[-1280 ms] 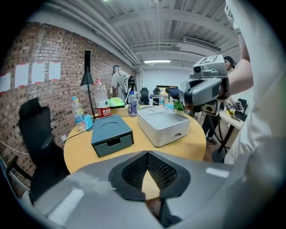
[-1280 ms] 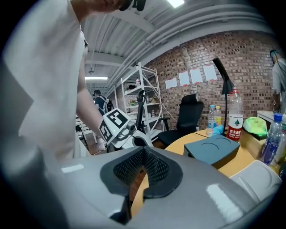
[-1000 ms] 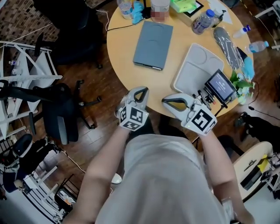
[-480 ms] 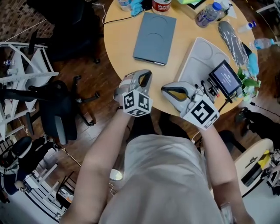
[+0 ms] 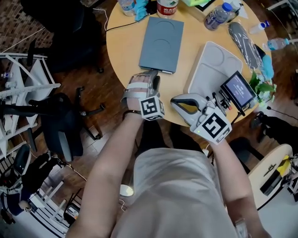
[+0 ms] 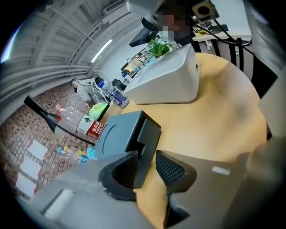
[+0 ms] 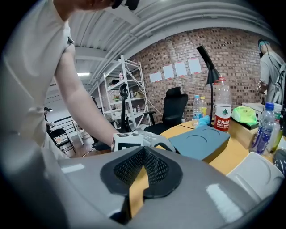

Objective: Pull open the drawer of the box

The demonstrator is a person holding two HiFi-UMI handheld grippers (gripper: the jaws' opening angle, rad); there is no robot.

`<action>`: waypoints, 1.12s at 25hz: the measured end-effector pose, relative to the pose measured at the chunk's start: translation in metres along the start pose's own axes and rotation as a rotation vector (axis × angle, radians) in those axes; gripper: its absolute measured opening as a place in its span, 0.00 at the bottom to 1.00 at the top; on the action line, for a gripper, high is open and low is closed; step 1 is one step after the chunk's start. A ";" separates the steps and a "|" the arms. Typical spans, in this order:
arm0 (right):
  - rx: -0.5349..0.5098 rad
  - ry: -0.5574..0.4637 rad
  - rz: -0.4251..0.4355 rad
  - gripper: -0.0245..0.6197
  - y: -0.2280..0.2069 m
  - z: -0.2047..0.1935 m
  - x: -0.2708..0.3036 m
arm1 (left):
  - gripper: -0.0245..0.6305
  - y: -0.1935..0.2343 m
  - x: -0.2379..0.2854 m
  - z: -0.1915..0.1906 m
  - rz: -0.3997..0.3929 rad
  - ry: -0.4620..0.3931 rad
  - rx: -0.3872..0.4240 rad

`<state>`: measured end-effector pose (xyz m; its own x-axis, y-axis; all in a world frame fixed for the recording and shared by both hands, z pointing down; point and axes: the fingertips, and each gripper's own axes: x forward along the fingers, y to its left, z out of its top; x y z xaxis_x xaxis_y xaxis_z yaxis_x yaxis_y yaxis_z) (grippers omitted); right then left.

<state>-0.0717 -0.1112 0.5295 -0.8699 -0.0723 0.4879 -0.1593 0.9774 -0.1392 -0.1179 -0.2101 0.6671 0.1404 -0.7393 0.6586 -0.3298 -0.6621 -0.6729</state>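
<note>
A flat grey-blue box lies on the round wooden table. In the left gripper view its drawer front stands out from the box's near end. My left gripper is at that end, and its jaws are opening. The drawer front's edge sits between the left gripper's pads, and a gap shows beside the right pad. My right gripper hovers over the table's near edge, to the right of the box. The right gripper is shut with nothing held. The box lies ahead of it.
A white tray and a small screen device sit right of the box. Bottles and a red-labelled bottle stand at the table's far side. A black office chair and a white rack stand on the floor at left.
My left gripper has moved forward from the table's near edge to the box's near end, and its jaws have parted. The right gripper has barely moved.
</note>
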 end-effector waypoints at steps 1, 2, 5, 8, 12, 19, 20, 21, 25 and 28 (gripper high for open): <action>0.004 -0.003 -0.003 0.05 0.000 0.000 -0.001 | 0.25 -0.001 0.003 0.000 0.004 0.008 0.018; 0.008 -0.006 -0.007 0.05 -0.001 0.000 -0.002 | 0.25 -0.002 0.005 -0.001 0.009 0.017 0.038; 0.023 -0.017 -0.016 0.05 -0.004 -0.002 -0.006 | 0.24 -0.001 0.005 0.007 0.019 0.012 0.040; 0.049 -0.034 -0.024 0.05 -0.005 -0.003 -0.011 | 0.24 -0.004 0.005 0.010 0.017 0.018 0.028; 0.070 -0.047 -0.034 0.05 -0.007 -0.006 -0.015 | 0.29 -0.010 0.008 0.009 0.003 0.052 0.071; 0.080 -0.056 -0.020 0.05 -0.001 -0.005 -0.014 | 0.32 -0.009 0.011 0.002 -0.089 0.130 0.119; 0.082 -0.061 -0.021 0.05 -0.001 -0.005 -0.014 | 0.31 -0.010 0.010 0.000 -0.111 0.145 0.135; 0.088 -0.069 -0.020 0.05 0.000 -0.005 -0.014 | 0.31 -0.012 0.008 -0.001 -0.129 0.150 0.141; 0.110 -0.086 -0.021 0.05 0.001 -0.002 -0.014 | 0.19 -0.016 -0.003 -0.001 -0.141 0.141 0.134; 0.105 -0.080 -0.018 0.05 0.002 -0.003 -0.013 | 0.18 -0.015 -0.002 -0.003 -0.139 0.145 0.137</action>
<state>-0.0599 -0.1074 0.5253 -0.9000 -0.1096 0.4219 -0.2197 0.9500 -0.2220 -0.1157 -0.1989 0.6767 0.0368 -0.6214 0.7826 -0.1861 -0.7737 -0.6056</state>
